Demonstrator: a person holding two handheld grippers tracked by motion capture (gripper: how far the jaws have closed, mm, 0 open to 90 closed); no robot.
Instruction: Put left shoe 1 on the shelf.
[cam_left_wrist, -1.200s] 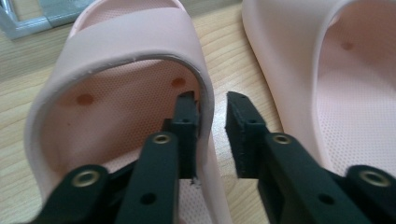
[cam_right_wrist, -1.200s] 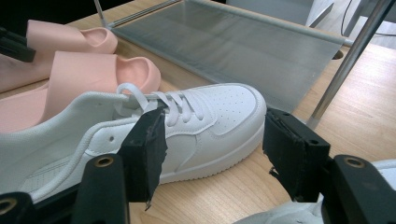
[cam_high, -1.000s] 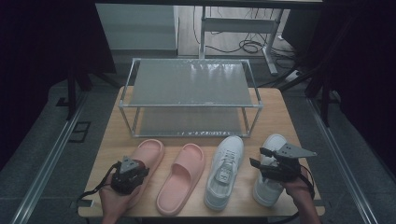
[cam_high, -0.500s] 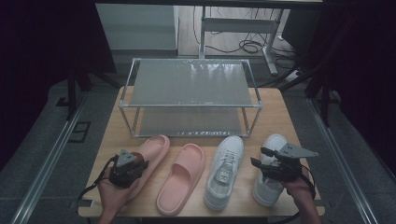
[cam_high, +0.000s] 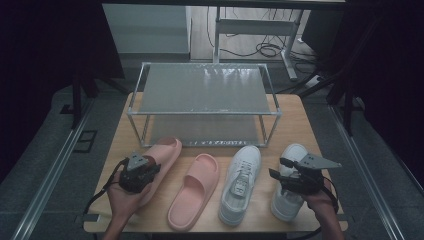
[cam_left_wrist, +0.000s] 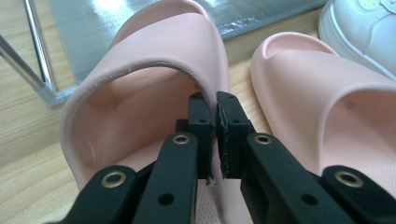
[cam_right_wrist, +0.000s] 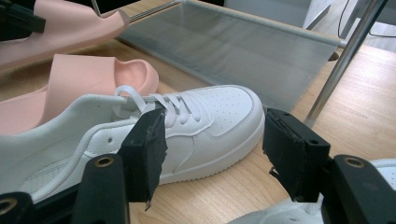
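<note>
Your left gripper pinches the far-left pink slipper's strap; right gripper gapes wide over the right sneaker; all four shoes sit near the rack, none shelved.

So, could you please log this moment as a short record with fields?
surface: wooden table
rack: two-tier metal shoe rack at the table's far side
footwear row: left pink slipper, right pink slipper, left white sneaker, right white sneaker
left claw: shut on the left pink slipper's strap edge
right claw: open, above the right white sneaker
</note>
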